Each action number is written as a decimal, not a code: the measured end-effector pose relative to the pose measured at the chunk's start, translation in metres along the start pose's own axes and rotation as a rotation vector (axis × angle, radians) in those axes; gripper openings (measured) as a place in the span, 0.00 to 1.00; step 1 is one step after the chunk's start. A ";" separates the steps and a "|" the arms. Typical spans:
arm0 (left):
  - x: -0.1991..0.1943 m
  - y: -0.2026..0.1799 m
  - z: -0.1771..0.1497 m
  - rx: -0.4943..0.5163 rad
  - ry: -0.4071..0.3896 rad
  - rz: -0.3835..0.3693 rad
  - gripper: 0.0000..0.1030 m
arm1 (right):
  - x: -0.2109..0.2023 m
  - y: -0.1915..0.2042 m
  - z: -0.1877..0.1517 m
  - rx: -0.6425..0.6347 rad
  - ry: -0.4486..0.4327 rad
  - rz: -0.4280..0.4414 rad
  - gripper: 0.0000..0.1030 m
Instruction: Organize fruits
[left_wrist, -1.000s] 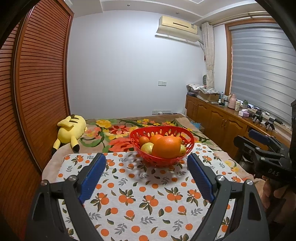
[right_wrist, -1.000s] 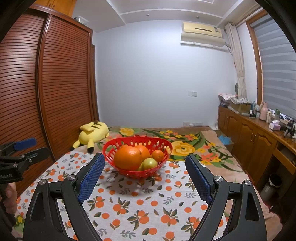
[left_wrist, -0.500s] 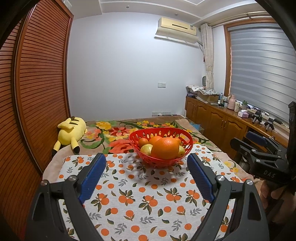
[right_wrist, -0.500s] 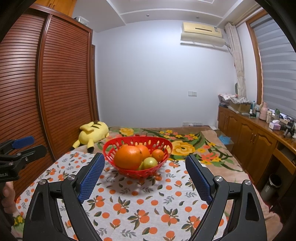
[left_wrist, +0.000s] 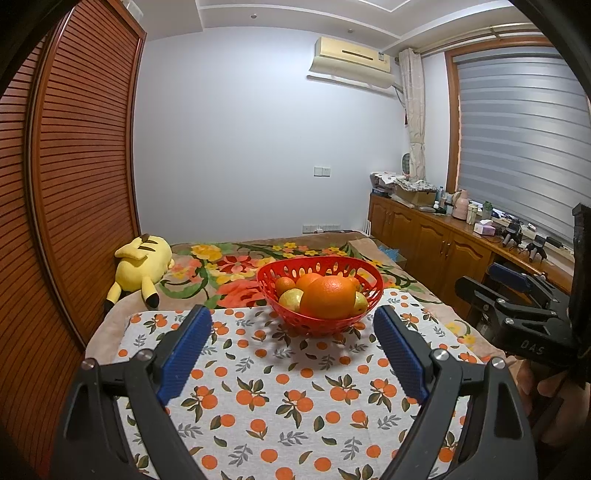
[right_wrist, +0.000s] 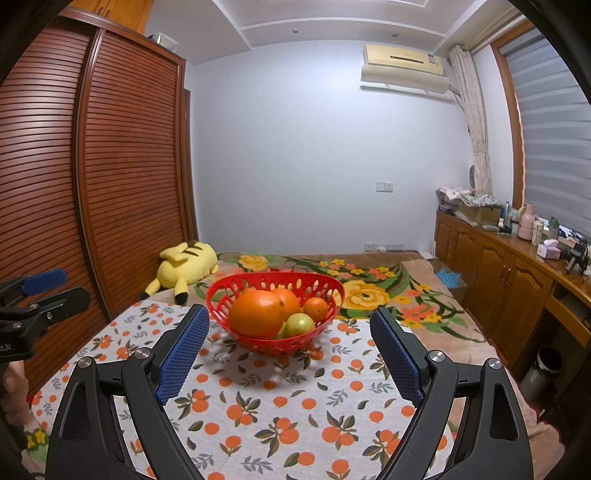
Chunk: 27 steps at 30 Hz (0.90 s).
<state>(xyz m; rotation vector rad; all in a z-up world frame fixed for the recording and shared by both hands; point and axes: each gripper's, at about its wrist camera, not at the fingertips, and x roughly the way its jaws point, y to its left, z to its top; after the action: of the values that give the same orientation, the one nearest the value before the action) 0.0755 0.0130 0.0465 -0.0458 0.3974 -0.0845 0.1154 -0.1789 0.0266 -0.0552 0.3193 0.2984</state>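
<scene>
On tabletop (left_wrist: 258, 398), ahead of both tongs: red basket (left_wrist: 320, 291) with big orange (left_wrist: 328, 297) in front. Left tongs (left_wrist: 291, 354) released, empty. Right tongs (right_wrist: 288, 354) released, empty. Basket dead ahead of both; neither clearly nearer.

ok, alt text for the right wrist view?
A red basket of fruit, a large orange in front, sits on an orange-print tablecloth, framed by the open, empty right gripper. A yellow plush toy lies behind on a floral blanket; the left gripper shows at the left edge.
</scene>
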 end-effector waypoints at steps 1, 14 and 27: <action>-0.001 0.000 0.000 0.000 -0.001 0.000 0.88 | 0.000 0.000 0.000 0.001 0.000 0.000 0.88; -0.006 -0.002 0.005 0.001 -0.012 -0.005 0.88 | -0.001 0.000 0.000 0.001 -0.001 -0.001 0.88; -0.006 -0.003 0.004 0.001 -0.014 -0.006 0.88 | -0.001 0.000 -0.001 0.001 -0.002 0.001 0.88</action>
<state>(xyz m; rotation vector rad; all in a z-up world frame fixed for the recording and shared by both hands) 0.0713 0.0110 0.0530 -0.0462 0.3829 -0.0905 0.1139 -0.1796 0.0261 -0.0535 0.3180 0.2988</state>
